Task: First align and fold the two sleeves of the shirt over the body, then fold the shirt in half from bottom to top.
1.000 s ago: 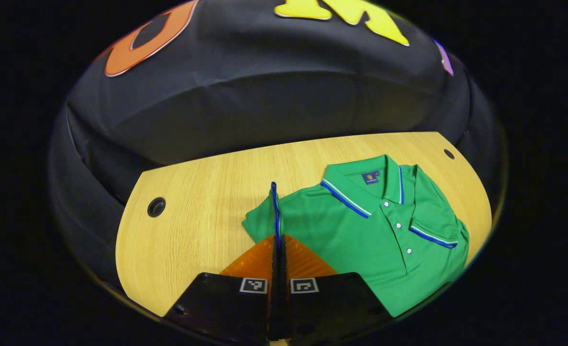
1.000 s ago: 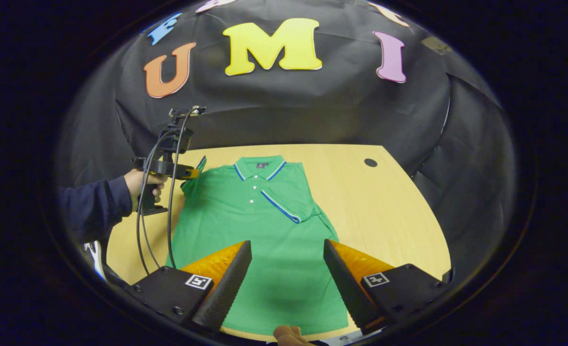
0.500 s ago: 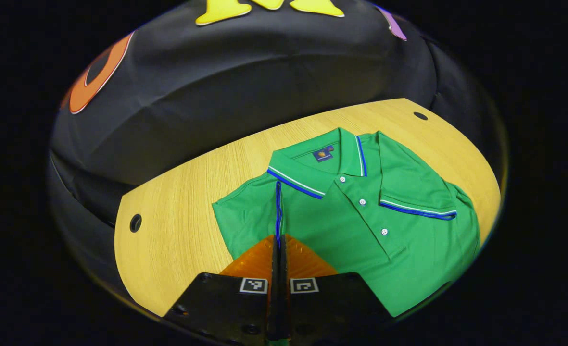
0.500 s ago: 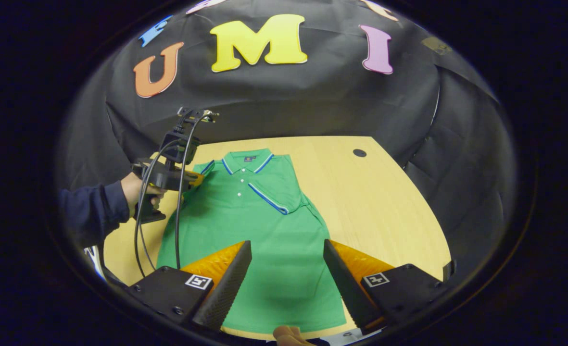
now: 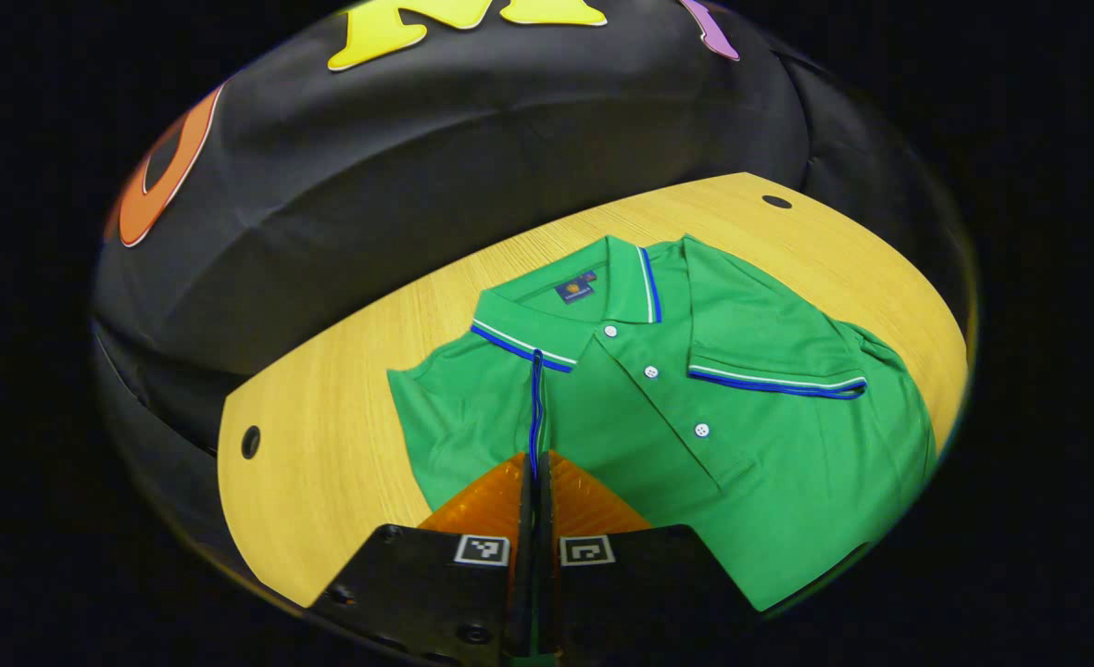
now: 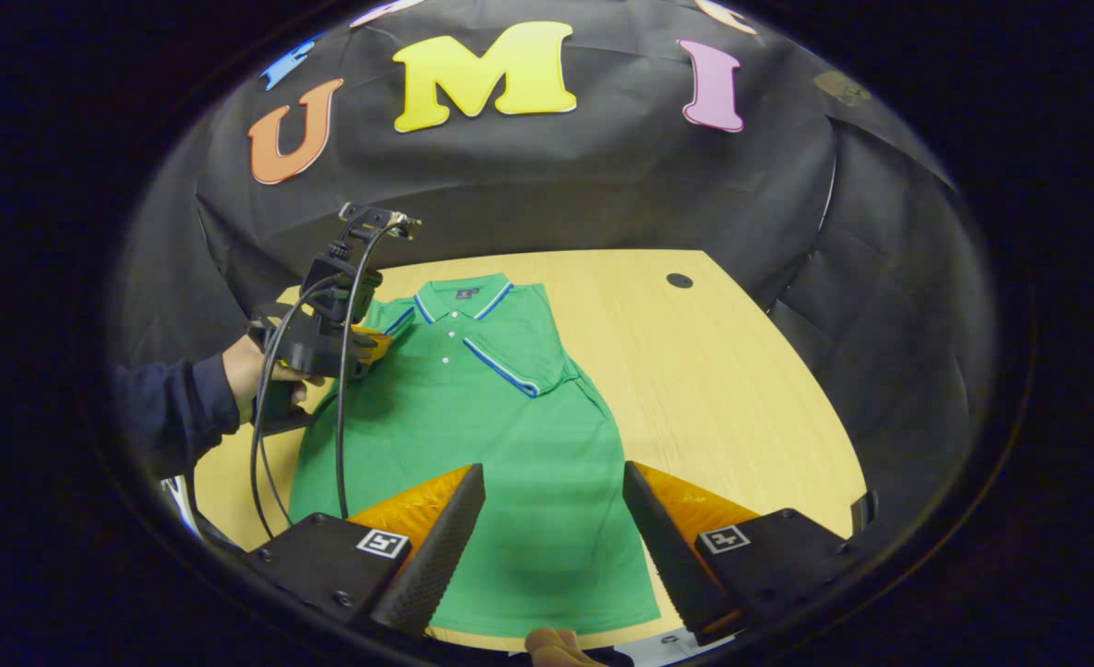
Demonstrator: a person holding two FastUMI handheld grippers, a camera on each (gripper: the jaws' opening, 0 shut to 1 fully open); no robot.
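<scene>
Left gripper view. Green polo shirt [image 5: 658,435], smooth knit, blue and white striped trim on collar and cuffs, three white buttons; small dark neck label with an orange mark (no writing legible). It lies flat on the pale wood-grain table [image 5: 343,371], long axis running from collar at the far edge to hem at the near edge. The far sleeve [image 5: 769,357] is folded over the chest. Left gripper [image 5: 537,468]: fingers pressed together on the trimmed cuff [image 5: 535,408] of the near sleeve, which stands lifted on edge.

Right gripper view. Shirt centred on the table [image 6: 741,371], collar toward the far edge. Right gripper [image 6: 554,519]: fingers spread wide above the hem, holding nothing. A hand [image 6: 255,371] in a dark sleeve [image 6: 171,412] holds the left gripper [image 6: 375,343], cabled, at the shirt's shoulder. Round grommet hole [image 6: 679,280] near the far right corner.
</scene>
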